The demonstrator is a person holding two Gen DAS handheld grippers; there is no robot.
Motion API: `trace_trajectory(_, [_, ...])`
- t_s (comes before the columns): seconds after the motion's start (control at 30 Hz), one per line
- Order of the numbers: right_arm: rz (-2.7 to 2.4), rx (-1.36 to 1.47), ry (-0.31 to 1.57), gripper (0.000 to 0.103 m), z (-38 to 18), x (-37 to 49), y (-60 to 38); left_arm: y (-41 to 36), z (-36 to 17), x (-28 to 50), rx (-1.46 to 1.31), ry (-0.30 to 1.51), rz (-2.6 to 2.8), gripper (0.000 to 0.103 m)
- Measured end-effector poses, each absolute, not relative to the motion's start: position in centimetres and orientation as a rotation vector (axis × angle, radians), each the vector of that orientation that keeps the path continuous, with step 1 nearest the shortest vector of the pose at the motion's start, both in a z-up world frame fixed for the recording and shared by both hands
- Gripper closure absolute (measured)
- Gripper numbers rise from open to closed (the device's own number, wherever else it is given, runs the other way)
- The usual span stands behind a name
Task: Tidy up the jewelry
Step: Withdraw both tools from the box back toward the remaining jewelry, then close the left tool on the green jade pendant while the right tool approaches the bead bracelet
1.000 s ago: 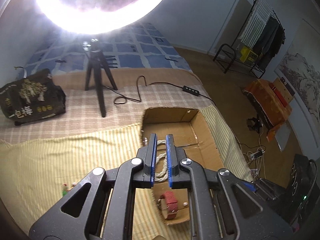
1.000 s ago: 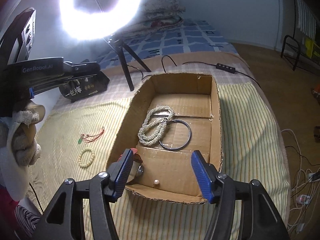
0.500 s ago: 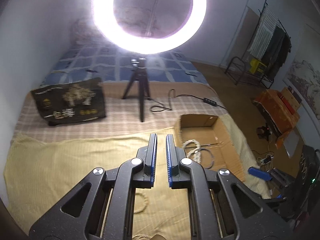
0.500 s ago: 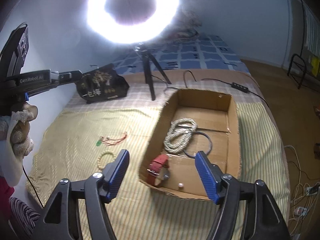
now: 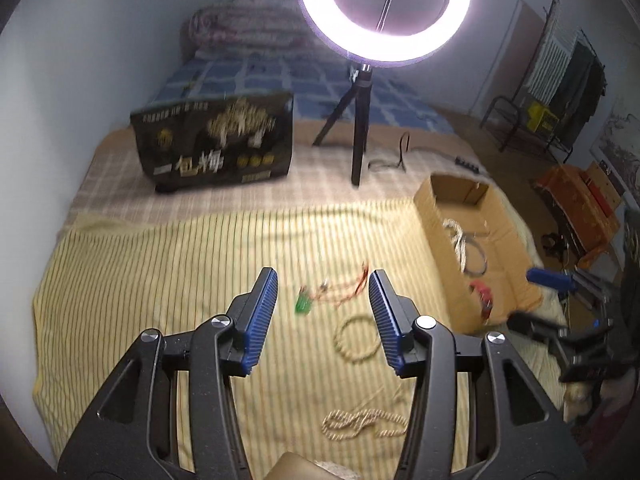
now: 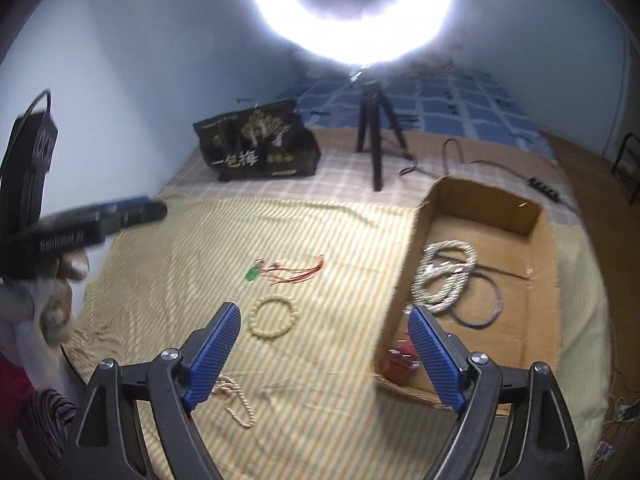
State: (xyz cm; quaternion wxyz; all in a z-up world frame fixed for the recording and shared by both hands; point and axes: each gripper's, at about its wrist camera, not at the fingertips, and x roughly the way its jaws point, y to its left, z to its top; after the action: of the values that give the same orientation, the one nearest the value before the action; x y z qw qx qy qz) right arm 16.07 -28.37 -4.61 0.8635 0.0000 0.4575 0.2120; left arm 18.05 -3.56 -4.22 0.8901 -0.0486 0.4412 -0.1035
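Both claws are spread wide and hold nothing. Seen from its own camera, the left gripper point(image 5: 323, 316) fills the lower centre of the frame, blue pads apart, hovering over a yellow striped cloth point(image 5: 160, 264). Between and just beyond its pads lie a green pendant on red cord point(image 5: 303, 303) and a cream bead bracelet point(image 5: 358, 339), near each other but apart; a twisted gold rope chain point(image 5: 366, 426) lies loose lower in the frame. At right centre sits an open cardboard box point(image 5: 434, 224), holding a coiled pearl necklace point(image 5: 456, 232), a dark bangle point(image 5: 478, 258) and a red watch point(image 5: 484, 294). In the right wrist view, the right gripper point(image 6: 325, 354) occupies the bottom of the frame, its left pad over the cloth and its right pad over the box's near corner. The bracelet point(image 6: 274, 315) lies just above the left pad, the pendant point(image 6: 251, 275) higher up, the chain point(image 6: 236, 400) at lower left. Inside the box point(image 6: 408, 264), the pearls point(image 6: 446, 276) overlap the bangle point(image 6: 494, 300); the watch point(image 6: 402, 360) is partly hidden behind the right pad. A lit ring light on a tripod point(image 6: 374, 144) and a black printed bag point(image 6: 258, 148) stand at the far edge.
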Motion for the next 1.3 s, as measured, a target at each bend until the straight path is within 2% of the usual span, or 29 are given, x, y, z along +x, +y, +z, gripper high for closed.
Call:
trace_trajectory(0.2, [0.466, 0.018, 1.042, 0.017, -6.9, 17.4, -26.0, -2.4, -7.1, 15.9, -0.112, 0.996, -0.273, 0.055])
trace_trajectory(0.57, [0.465, 0.083, 1.121, 0.035, -9.4, 20.3, -23.9, 0.1, -10.8, 16.7, -0.187, 1.086, -0.268, 0.055])
trace_trajectory(0.67, [0.476, 0.099, 1.148, 0.04, -10.2, 20.9, -23.3, 0.3, -11.5, 17.9, -0.211, 1.098, -0.281, 0.063])
trace_trajectory(0.93, [0.469, 0.054, 1.24, 0.059, -13.9, 21.3, -21.6, -0.5, -14.7, 22.0, -0.281, 1.161, -0.314, 0.063])
trace_trajectory(1.03, [0.469, 0.033, 1.276, 0.062, -15.3, 21.4, -21.0, -1.1, -16.0, 23.4, -0.31, 1.195, -0.323, 0.063])
trace_trajectory(1.3, [0.458, 0.039, 1.298, 0.067, -16.3, 21.9, -21.0, -3.2, -18.3, 25.5, -0.254, 1.237, -0.293, 0.072])
